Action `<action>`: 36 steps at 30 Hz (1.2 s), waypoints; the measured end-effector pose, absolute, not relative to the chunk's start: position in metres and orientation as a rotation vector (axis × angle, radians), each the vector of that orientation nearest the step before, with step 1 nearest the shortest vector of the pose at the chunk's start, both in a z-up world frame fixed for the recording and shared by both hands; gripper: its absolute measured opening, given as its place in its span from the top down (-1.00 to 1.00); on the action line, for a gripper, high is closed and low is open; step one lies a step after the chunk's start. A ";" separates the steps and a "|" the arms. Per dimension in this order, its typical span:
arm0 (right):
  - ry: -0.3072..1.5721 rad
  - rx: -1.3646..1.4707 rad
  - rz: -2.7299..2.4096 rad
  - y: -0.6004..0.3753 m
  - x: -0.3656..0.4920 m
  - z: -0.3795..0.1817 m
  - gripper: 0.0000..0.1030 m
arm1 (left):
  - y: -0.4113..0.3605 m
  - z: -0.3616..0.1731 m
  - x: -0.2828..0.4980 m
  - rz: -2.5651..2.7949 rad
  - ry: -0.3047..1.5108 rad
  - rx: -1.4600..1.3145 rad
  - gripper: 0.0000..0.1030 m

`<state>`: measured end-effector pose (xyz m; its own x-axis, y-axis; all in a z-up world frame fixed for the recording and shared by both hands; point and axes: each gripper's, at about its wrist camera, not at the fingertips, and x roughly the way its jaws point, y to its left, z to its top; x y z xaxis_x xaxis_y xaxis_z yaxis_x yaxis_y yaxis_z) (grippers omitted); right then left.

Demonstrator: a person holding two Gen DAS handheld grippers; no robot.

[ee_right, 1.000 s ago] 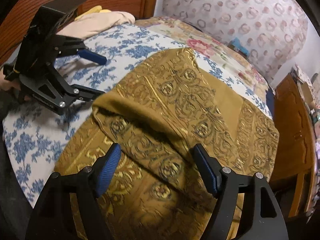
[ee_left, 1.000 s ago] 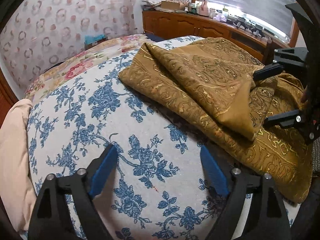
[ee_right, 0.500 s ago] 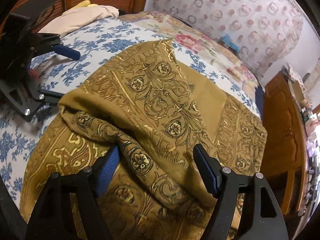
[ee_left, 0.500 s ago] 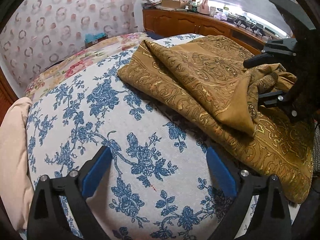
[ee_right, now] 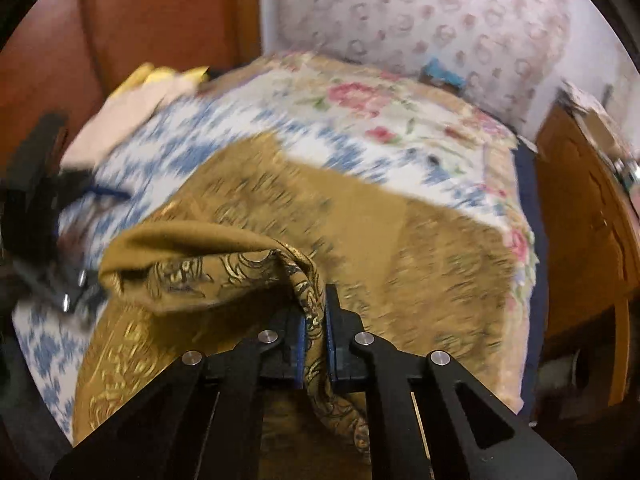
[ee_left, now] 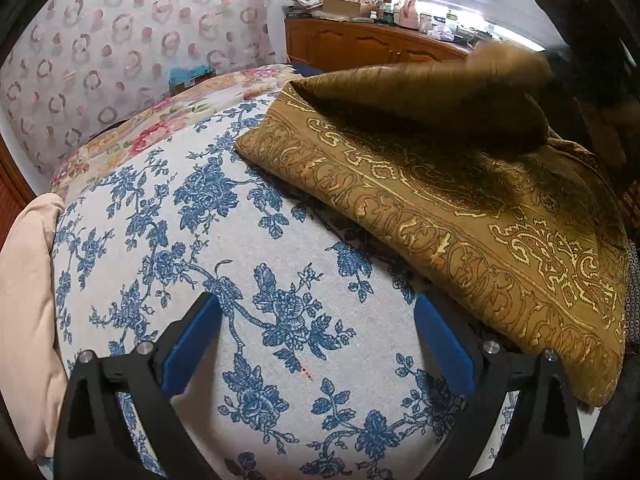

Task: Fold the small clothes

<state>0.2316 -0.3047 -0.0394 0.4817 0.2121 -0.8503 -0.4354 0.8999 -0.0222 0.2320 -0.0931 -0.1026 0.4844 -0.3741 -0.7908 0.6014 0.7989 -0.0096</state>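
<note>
1. The right hand-held gripper (ee_right: 314,328) was pressed together on a bunched fold of the gold patterned cloth (ee_right: 420,248), with the fabric squeezed between its blue pads (ee_right: 301,340).
2. From that pinch the fold rose off the bed and curled over to the left; the rest of the cloth lay spread on the bed behind and below it.
3. In the left wrist view the same cloth (ee_left: 460,208) lay on the right part of the bed, its lifted upper layer blurred at far right.
4. The left hand-held gripper (ee_left: 316,344) stood spread wide over the blue floral bedspread (ee_left: 200,240), nothing between its blue pads (ee_left: 192,340), just left of the cloth's near edge.
5. A peach-coloured cloth (ee_left: 24,300) lay at the bed's left edge.
6. A pink floral cover (ee_right: 360,96) lay at the bed's far end.
7. A wooden cabinet (ee_left: 360,46) at the far wall carried a cardboard box (ee_left: 344,6) and small bottles; what the box held could not be made out.
</note>
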 end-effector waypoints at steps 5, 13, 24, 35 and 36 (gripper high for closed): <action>1.004 -0.185 0.277 -0.352 0.269 -0.038 0.91 | -0.093 -0.103 0.232 -0.605 0.883 0.285 -0.92; 1.067 -0.036 0.117 -0.409 0.300 -0.059 0.54 | -0.093 -0.102 0.232 -0.605 0.883 0.285 -0.92; 0.997 0.001 0.128 -0.429 0.228 -0.030 0.24 | -0.089 -0.095 0.229 -0.550 0.842 0.279 -0.91; 1.004 -0.027 0.156 -0.424 0.122 -0.040 0.12 | -0.122 -0.055 0.178 -0.660 0.770 0.215 -0.91; 1.005 -0.026 0.157 -0.424 0.117 -0.043 0.11 | -0.125 -0.054 0.173 -0.667 0.772 0.211 -0.91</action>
